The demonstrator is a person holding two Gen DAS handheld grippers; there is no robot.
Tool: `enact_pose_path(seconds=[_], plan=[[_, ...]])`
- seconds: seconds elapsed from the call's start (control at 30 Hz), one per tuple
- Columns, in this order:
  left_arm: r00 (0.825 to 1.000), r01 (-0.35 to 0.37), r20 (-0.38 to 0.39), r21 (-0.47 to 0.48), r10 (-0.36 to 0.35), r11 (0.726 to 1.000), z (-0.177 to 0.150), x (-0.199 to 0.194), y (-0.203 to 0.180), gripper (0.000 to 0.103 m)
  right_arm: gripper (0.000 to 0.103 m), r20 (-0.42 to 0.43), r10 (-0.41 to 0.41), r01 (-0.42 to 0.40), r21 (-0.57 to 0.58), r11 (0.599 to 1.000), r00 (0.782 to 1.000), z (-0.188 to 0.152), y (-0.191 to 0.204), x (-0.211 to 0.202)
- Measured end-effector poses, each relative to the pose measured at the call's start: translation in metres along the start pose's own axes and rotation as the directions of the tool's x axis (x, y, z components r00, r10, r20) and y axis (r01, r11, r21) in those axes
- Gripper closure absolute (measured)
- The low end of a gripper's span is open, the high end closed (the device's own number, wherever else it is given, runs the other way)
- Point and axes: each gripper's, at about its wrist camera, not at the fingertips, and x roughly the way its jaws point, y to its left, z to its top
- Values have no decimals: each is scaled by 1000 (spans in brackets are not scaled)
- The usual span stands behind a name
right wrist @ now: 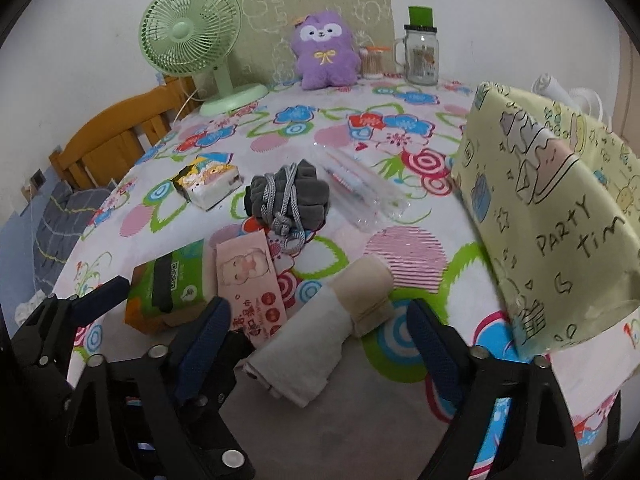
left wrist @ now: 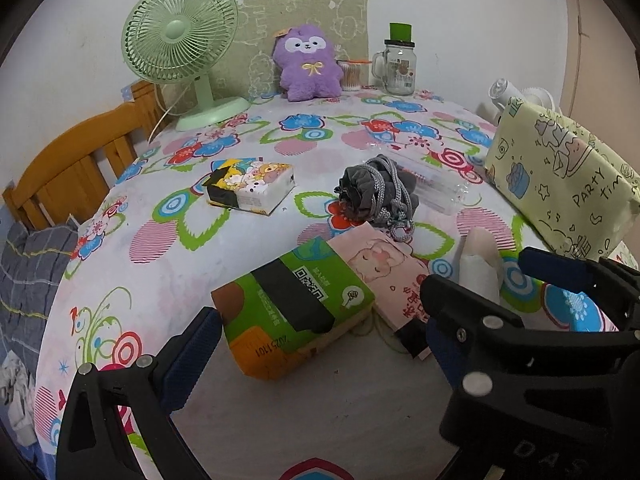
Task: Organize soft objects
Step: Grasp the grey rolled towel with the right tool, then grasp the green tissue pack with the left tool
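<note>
On the flowered tablecloth (left wrist: 160, 304) lie a green tissue pack (left wrist: 296, 308) (right wrist: 166, 288), a pink tissue pack (left wrist: 394, 276) (right wrist: 252, 280), a rolled beige and white cloth (right wrist: 320, 332) (left wrist: 480, 268), a grey drawstring pouch (left wrist: 376, 192) (right wrist: 290, 198), a cartoon tissue pack (left wrist: 252, 186) (right wrist: 208, 180) and a purple plush (left wrist: 308, 64) (right wrist: 324, 54). My left gripper (left wrist: 316, 344) is open around the green pack, just above it. My right gripper (right wrist: 320, 348) is open with the rolled cloth between its fingers; it also shows in the left wrist view (left wrist: 472, 280).
A yellow "PARTY TIME" box (right wrist: 552, 216) (left wrist: 560, 176) stands at the right. A green fan (left wrist: 180, 40), a glass jar (left wrist: 398, 68), a cotton-swab tub (right wrist: 374, 62) and a clear plastic bag (right wrist: 360, 192) are further back. A wooden chair (left wrist: 76, 164) stands left of the table.
</note>
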Motion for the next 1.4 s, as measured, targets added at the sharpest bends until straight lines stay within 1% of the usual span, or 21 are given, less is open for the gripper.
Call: enact_pose_path(seconds=[0.03, 0.07, 0.13, 0.17, 0.2, 0.23, 0.3, 0.4, 0.63, 0.83, 0.93, 0.97, 1.23, 1.4], plan=[[1000, -2, -4, 0, 2, 1000, 0, 1, 0, 0, 24, -4, 1, -1, 0, 1000, 1000, 0, 1, 1], [1000, -3, -7, 0, 3, 1000, -1, 2, 0, 0, 26, -9, 3, -3, 1, 1000, 1000, 0, 1, 2], [1000, -1, -20, -4, 1, 1000, -2, 5, 1, 0, 38, -39, 4, -4, 9, 1000, 999, -1, 0, 6], [1000, 4, -24, -7, -4, 1000, -2, 6, 2, 0, 42, -49, 5, -4, 13, 1000, 999, -1, -1, 8], [1000, 8, -23, -10, -8, 1000, -2, 6, 3, 0, 45, -52, 7, -6, 16, 1000, 999, -1, -2, 9], [1000, 12, -23, -13, -12, 1000, -2, 6, 4, 0, 53, -50, 5, -5, 10, 1000, 999, 0, -1, 9], [1000, 14, -24, -11, -14, 1000, -1, 7, 3, 0, 62, -59, 16, -16, 13, 1000, 998, 1, -1, 10], [1000, 16, -22, -7, -17, 1000, 1, 8, 3, 0, 75, -45, 13, -13, -4, 1000, 999, 3, 2, 8], [1000, 26, -7, -47, -27, 999, 13, 12, 14, 0, 77, -5, 13, -13, -2, 1000, 1000, 14, 5, 4], [999, 42, -17, -67, -44, 997, 16, 22, 18, 0, 77, -6, 16, -16, -15, 1000, 1000, 21, 10, 11], [997, 67, -25, -127, -71, 990, 16, 25, 25, 5, 77, -6, 17, -17, -17, 1000, 1000, 24, 12, 14], [997, 71, -20, -132, -74, 989, 16, 25, 25, 6, 77, -5, 16, -16, -17, 1000, 1000, 25, 12, 15], [997, 80, -4, -143, -81, 986, 16, 22, 29, 22, 77, -1, 23, -23, -27, 999, 1000, 29, 18, 17], [998, 67, -1, -145, -68, 987, 15, 19, 30, 27, 77, 4, 26, -26, -33, 999, 1000, 27, 20, 15]])
